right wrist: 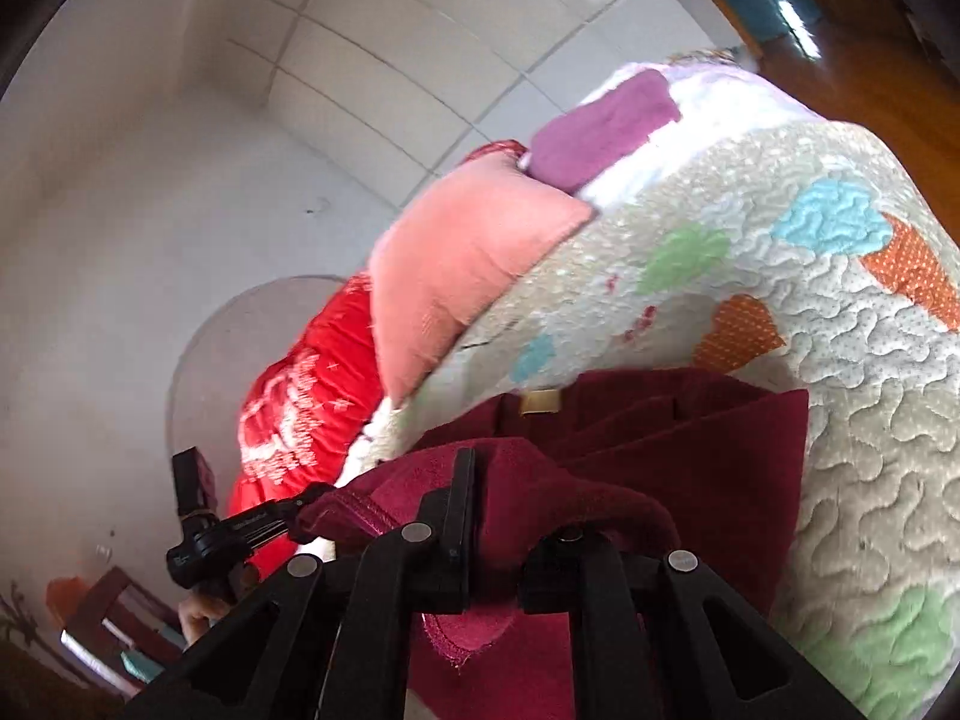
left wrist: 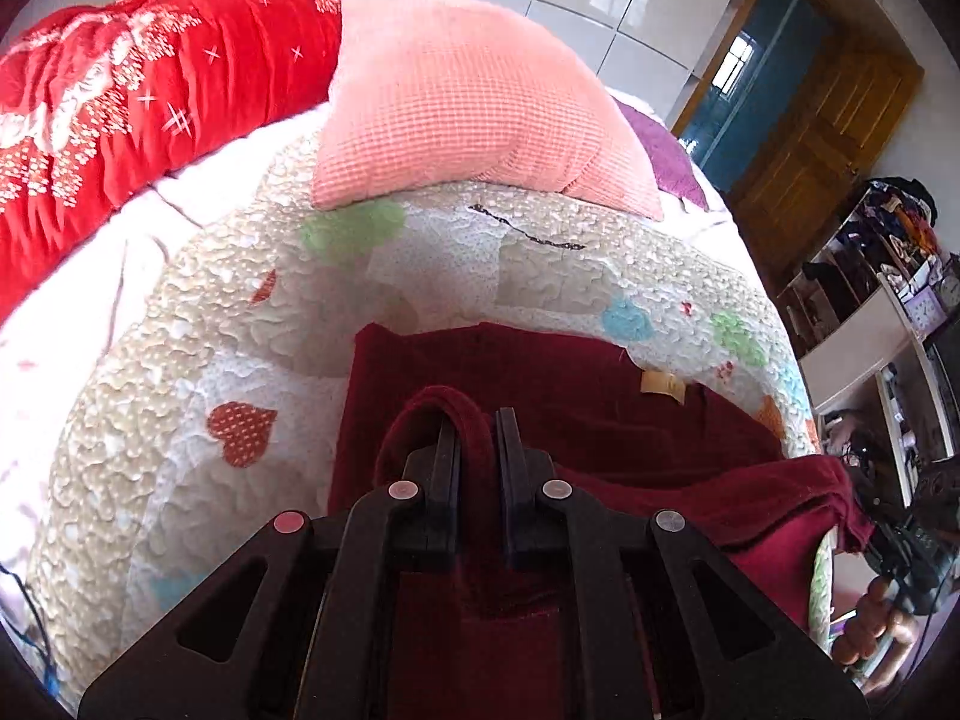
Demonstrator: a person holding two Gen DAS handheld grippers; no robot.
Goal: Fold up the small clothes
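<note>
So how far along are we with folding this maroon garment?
Partway. The maroon garment lies on the heart-patterned quilt, tan label facing up. In hand: the left gripper and the right gripper are each shut on its near edge, lifted off the bed. Left: carry that edge over and lay it flat. No finished fold is visible yet.

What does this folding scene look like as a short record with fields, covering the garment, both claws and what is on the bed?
garment: dark red garment lying partly flat on the quilt, tan label showing
left claw: left claw shut on a raised fold of the garment
right claw: right claw shut on the garment, cloth draped over one finger
surface: quilt with heart patches
behind garment: pink pillow, red blanket, purple cloth
fold state: near edge lifted, fold not yet laid down
</note>
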